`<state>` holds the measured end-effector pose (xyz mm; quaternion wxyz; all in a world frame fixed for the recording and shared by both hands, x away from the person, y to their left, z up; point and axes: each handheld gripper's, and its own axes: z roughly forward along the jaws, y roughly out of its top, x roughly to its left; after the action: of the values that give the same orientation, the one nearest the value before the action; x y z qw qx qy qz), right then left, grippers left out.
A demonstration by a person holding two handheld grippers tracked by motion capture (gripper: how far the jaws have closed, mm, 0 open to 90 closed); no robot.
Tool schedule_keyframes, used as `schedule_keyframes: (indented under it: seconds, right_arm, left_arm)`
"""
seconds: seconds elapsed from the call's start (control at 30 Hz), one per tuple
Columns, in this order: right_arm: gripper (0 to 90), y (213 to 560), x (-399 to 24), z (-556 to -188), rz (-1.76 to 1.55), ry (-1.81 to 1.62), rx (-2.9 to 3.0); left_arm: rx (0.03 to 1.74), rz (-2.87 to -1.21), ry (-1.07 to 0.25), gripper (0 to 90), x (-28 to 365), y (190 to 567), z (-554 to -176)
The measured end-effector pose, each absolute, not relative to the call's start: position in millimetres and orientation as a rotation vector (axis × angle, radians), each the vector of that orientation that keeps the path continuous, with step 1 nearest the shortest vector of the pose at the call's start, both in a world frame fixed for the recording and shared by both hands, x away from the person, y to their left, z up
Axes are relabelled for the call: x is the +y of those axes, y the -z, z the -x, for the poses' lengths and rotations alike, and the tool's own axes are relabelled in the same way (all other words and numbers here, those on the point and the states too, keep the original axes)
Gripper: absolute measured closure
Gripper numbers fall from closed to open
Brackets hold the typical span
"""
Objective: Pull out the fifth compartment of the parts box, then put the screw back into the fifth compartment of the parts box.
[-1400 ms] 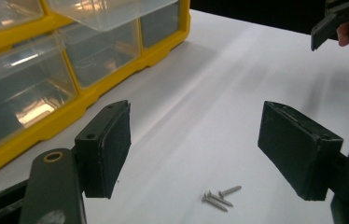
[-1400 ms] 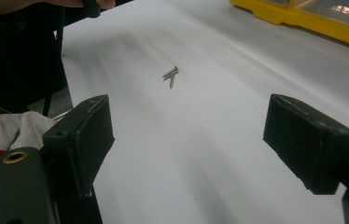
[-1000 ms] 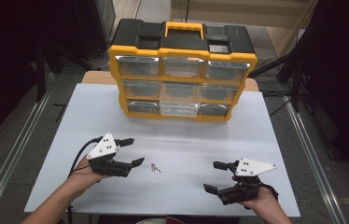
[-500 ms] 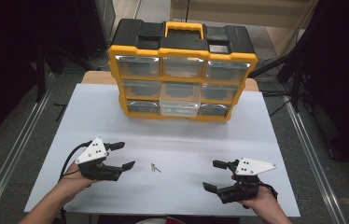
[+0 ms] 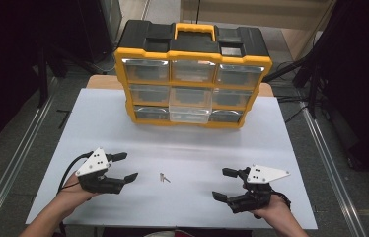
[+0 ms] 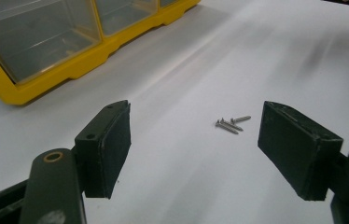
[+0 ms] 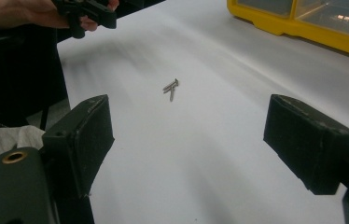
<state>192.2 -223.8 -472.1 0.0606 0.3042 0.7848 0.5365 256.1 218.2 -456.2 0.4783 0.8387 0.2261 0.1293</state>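
The left gripper [image 5: 126,167] has dropped back nearer, jaws wide and empty; probably lining up on the screws [image 5: 163,177]. Right gripper [image 5: 226,184] waits open.

The bench [image 5: 98,123] has a plain white top without any pattern. On it lie small screws [image 6: 231,123] of a silver-grey metal colour. At 12 o'clock of the bench stands an organiser box [image 5: 192,74] with a yellow frame, a black top, a yellow handle and clear, colourless drawers. The left tongs [image 5: 124,166] and the right tongs [image 5: 225,183] are black, and each carries a light grey plate with dark dots.
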Motion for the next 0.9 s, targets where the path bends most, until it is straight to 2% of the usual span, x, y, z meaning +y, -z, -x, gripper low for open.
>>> schedule_keyframes:
  seconds: [0.9]
  right_arm:
    - [17.8,470.2,-199.6,-218.9,-0.913,-1.621,2.436]
  left_arm:
    - [0.588,-2.034,-0.316,25.6,224.8,460.4,-254.1]
